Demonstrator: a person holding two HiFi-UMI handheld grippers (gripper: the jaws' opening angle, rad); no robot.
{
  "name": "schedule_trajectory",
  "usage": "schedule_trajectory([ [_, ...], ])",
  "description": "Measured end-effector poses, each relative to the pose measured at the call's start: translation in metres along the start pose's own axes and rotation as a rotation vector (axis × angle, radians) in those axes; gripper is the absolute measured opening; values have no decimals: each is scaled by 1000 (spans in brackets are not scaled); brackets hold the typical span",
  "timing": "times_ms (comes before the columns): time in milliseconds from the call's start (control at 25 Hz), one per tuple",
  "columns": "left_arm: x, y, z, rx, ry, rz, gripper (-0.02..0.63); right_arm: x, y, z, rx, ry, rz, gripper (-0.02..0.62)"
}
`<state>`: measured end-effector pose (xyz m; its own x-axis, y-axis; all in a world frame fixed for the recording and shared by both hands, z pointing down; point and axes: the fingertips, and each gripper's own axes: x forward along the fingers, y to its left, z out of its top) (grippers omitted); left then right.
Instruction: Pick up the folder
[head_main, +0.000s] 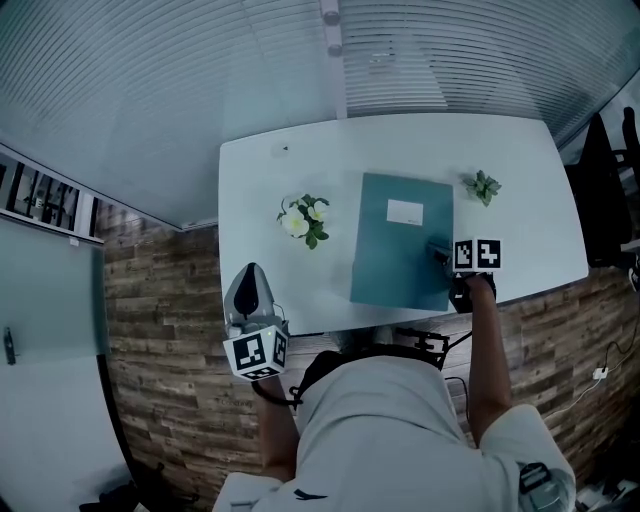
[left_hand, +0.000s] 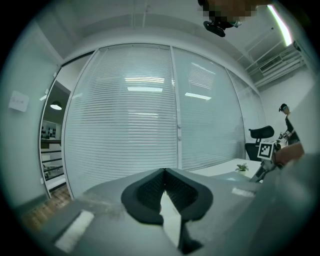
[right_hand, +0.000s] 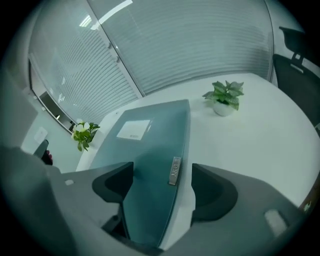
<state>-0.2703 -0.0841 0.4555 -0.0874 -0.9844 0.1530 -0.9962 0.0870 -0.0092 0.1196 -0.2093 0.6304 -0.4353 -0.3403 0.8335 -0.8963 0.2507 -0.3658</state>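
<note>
At the counter's (head_main: 525, 215) near edge, right claw (head_main: 438, 250) tilts down, jaws wide astride the folder (head_main: 400, 240), its near end hidden; left claw (head_main: 250, 285) closed, level

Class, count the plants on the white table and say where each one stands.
2. A white-flowered plant stands left of the teal folder; a small green plant stands beyond its far right corner. None looks hidden.
</note>
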Motion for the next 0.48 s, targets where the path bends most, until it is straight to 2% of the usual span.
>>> schedule_trajectory([
  [120,2,1,-1,-3,4,-5,6,12,1,-5,94,54,79,351],
  [200,2,1,-2,-4,7,-6,6,16,-1,-8,152,71,120,383],
  [280,2,1,-3,-5,9,-7,6,18,-1,-11,191,79,158,387],
  [480,5,-2,-6,-9,18,-13,6,20,-1,-11,205,79,184,388],
])
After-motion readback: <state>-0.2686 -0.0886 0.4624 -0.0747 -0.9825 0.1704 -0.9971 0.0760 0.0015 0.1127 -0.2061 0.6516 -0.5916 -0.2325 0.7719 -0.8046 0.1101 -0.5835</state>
